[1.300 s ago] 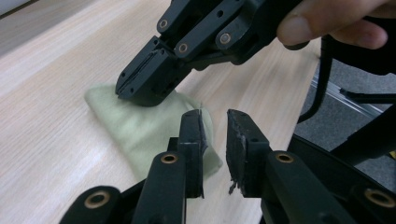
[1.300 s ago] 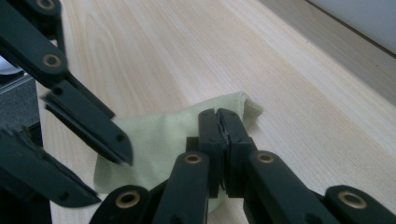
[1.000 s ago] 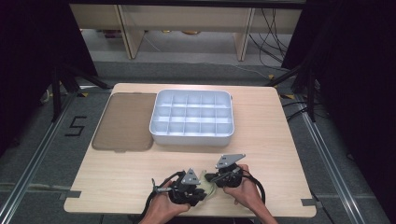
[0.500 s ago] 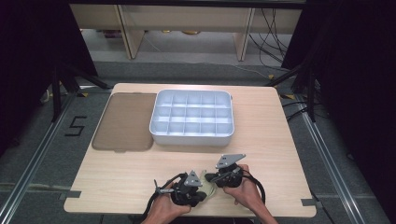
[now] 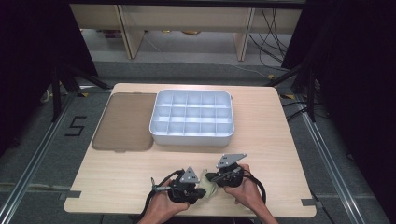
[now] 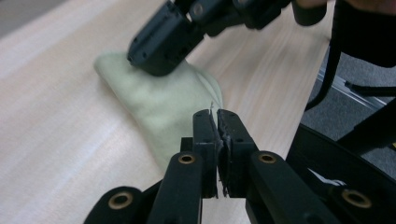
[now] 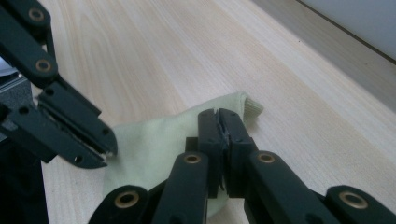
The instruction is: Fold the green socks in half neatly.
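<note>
A pale green cloth [image 5: 208,185] lies crumpled near the table's front edge, between my two grippers. In the left gripper view my left gripper [image 6: 215,114] has its jaws together on the cloth's [image 6: 159,98] near edge, with a thin fibre sticking up between the tips. My right gripper [image 6: 156,63] presses on the far end of the cloth there. In the right gripper view my right gripper [image 7: 218,113] is shut with cloth [image 7: 154,144] pinched in its jaws, and my left gripper [image 7: 105,153] grips the opposite edge. From above, left gripper [image 5: 201,191] and right gripper [image 5: 211,178] nearly meet.
A white tray [image 5: 191,140] divided into several empty compartments stands at the middle back of the wooden table [image 5: 280,163]. A flat brown lid [image 5: 123,121] lies to its left. Both hands work close to the table's front edge.
</note>
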### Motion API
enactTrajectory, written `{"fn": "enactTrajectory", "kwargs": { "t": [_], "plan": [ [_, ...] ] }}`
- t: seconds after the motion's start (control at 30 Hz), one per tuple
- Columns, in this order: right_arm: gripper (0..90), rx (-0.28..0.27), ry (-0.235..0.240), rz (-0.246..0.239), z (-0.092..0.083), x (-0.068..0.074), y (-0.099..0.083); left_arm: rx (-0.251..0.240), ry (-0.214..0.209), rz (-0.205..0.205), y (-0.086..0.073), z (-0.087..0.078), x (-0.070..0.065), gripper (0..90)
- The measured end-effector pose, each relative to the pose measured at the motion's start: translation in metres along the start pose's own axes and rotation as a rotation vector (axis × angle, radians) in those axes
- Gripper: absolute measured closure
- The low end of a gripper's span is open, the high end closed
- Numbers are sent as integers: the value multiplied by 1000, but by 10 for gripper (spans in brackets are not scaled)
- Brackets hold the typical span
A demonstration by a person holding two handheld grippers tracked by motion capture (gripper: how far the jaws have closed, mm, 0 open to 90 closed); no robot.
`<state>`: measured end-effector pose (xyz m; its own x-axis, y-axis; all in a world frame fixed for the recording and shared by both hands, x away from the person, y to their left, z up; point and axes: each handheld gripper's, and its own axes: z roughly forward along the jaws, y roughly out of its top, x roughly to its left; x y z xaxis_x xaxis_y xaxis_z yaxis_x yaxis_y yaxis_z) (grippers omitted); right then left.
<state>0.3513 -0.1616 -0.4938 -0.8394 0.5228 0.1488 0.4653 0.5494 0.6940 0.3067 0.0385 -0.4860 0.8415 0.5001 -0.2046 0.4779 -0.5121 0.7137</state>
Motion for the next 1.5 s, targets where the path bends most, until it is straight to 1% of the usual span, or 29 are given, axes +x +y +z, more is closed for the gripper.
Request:
{"fn": "enactTrajectory", "kwargs": {
  "t": [0.03, 0.07, 0.2, 0.23, 0.27, 0.3, 0.37, 0.43, 0.47, 0.57, 0.63, 0.67, 0.73, 0.77, 0.8, 0.83, 0.9, 0.93, 0.97, 1.0, 1.03, 1.07, 1.13, 1.17, 1.3, 1.33, 1.37, 1.43, 1.5],
  "plan": [
    [885, 0, 0, -5, 0, -1, 0, -1, 11, -19, 1, 0, -1, 857],
    [885, 2, 1, -3, 0, 0, 0, 18, 12, 27, 3, -1, 3, 857],
    [885, -1, -1, -1, 0, 0, 0, 7, 32, -5, 4, 7, 2, 861],
    [885, -1, -1, -1, 0, 0, 0, 36, 37, 8, 4, 9, 4, 865],
    [885, -1, -1, -1, 0, 0, 0, 40, 30, 7, 4, 12, 4, 865],
    [885, -1, -1, -1, 0, 0, 0, 52, 32, 25, 4, 14, 5, 871],
    [885, -2, 0, -12, 0, -1, 0, 44, 32, 5, 3, 16, 6, 887],
    [882, -3, -2, -13, 0, -1, 0, 54, 27, 2, 3, 16, 6, 889],
    [877, -10, -2, -9, -1, -1, 1, 52, 39, 17, 3, 16, 7, 889],
    [861, -21, -7, 2, -5, -3, 3, 49, 31, 9, 3, 16, 6, 890],
    [843, -37, -16, 6, -8, -5, 3, 52, 31, 12, 3, 16, 6, 889],
    [818, -45, -17, 32, -11, -6, 4, 56, 32, 16, 3, 16, 6, 889],
    [806, -45, -19, 29, -12, -7, 4, 54, 34, 15, 3, 16, 6, 889],
    [785, -48, -25, 39, -13, -8, 4, 56, 35, 17, 3, 16, 6, 890],
    [716, -56, -27, 52, -14, -10, 4, 56, 37, 16, 3, 16, 5, 890],
    [716, -56, -27, 52, -14, -10, 4, 56, 38, 18, 3, 16, 5, 889],
    [683, -49, -22, 78, -14, -10, 5, 61, 42, 28, 3, 16, 5, 889],
    [636, -31, -24, 94, -12, -9, 4, 60, 43, 24, 3, 16, 5, 889],
    [636, -31, -24, 94, -12, -9, 4, 55, 43, 9, 2, 17, 4, 889],
    [625, -23, -25, 97, -11, -10, 5, 50, 46, 11, 2, 17, 4, 889],
    [606, -12, -20, 106, -10, -9, 5, 61, 44, 41, 3, 16, 4, 889],
    [582, -3, -16, 113, -6, -9, 5, 65, 46, 47, 3, 16, 5, 889],
    [572, 1, -19, 109, -4, -10, 5, 65, 48, 47, 3, 16, 4, 889],
    [561, 16, -1, 126, -3, -9, 5, 52, 52, 30, 3, 17, 3, 889],
    [543, 31, 5, 143, 3, -9, 4, 59, 55, 39, 3, 16, 3, 888],
    [539, 32, 5, 146, 4, -9, 4, 54, 54, 21, 2, 17, 2, 888],
    [534, 43, 21, 167, 5, -11, 3, 56, 64, 26, 2, 17, 2, 888],
    [534, 41, 25, 176, 6, -11, 3, 60, 65, 46, 3, 17, 3, 887],
    [553, 54, 38, 179, 8, -12, 2, 57, 60, 25, 2, 17, 2, 887]
  ]
}}
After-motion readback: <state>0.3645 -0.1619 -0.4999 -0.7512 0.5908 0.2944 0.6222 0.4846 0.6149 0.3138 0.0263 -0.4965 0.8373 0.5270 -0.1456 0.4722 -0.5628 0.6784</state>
